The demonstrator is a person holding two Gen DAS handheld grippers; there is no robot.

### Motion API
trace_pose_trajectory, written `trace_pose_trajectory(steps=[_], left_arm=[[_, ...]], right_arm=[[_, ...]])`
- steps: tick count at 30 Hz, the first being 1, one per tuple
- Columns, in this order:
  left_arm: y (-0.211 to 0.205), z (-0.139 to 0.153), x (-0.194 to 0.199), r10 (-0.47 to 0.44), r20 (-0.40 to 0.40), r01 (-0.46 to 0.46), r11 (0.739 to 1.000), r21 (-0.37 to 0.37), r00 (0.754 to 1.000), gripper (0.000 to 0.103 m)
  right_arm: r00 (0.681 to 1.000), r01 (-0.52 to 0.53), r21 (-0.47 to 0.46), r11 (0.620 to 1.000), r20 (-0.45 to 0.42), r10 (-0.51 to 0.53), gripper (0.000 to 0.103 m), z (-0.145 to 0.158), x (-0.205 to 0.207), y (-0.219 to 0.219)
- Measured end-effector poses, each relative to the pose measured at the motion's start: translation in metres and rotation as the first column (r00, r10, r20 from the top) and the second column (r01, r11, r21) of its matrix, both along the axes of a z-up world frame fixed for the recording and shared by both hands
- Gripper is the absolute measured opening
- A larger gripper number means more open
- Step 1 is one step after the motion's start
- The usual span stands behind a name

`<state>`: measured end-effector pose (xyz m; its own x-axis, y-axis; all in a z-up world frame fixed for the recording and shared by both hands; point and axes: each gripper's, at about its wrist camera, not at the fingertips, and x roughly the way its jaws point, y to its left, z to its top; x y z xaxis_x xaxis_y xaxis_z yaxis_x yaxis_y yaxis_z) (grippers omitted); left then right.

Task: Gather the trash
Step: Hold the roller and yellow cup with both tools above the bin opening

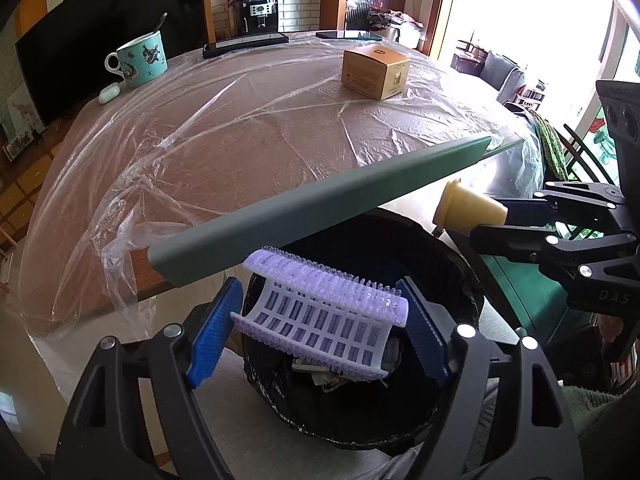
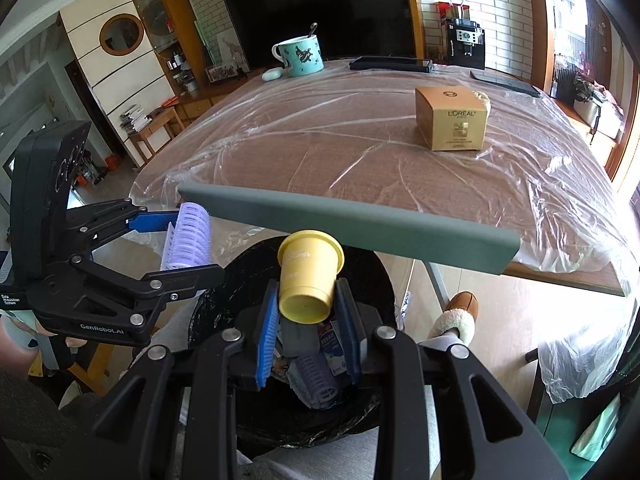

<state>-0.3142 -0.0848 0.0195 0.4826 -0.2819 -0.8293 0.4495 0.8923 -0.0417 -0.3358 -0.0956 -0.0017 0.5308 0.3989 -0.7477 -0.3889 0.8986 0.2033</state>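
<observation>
Left gripper over the black-lined trash bin, blue fingers spread fairly wide and pinching a lilac hair roller by its two ends, roller lying crosswise between the pads. Roller directly above the bin opening, not inside. Same gripper seen from the side in right wrist view, roller clamped between upper blue finger and lower black one.

Right gripper also over the bin, fingers narrowed to a moderate gap and squeezing a yellow plastic cup on its sides, base toward camera, rim pointing away and up. Cup hanging above bin mouth, just below the grey chair-back bar. From left wrist view, cup sticking out sideways from the black fingertips, rim leftward, right gripper beside the bar.

Inside bin: another lilac roller, a dark grey block, printed wrappers, partly hidden by fingers.

Surface under wrinkled clear plastic sheet beyond the bar. Gold L'Oreal box standing on it, well apart from the bin. Turquoise mug with spoon at far edge, small white case just beside it, black tablet further right. Slippered foot on floor right of bin.
</observation>
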Motion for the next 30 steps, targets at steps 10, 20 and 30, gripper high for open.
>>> trace_pose_trajectory(steps=[10,20,30], left_arm=[[-0.004,-0.018,0.000,-0.015,-0.031,0.016,0.999,0.031,0.999,0.079],[-0.007,-0.036,0.002,-0.018,-0.059,0.021,0.998,0.062,0.998,0.079],[-0.006,-0.058,0.008,-0.016,-0.101,0.026,0.995,0.097,0.995,0.079]], right_arm=[[0.999,-0.019,-0.024,1.000,-0.046,0.018,0.028,-0.019,0.001,0.006],[0.997,-0.029,-0.049,0.998,-0.080,0.025,0.028,-0.035,0.005,0.010],[0.992,-0.029,-0.069,0.997,-0.121,0.021,0.028,-0.053,0.011,0.010]])
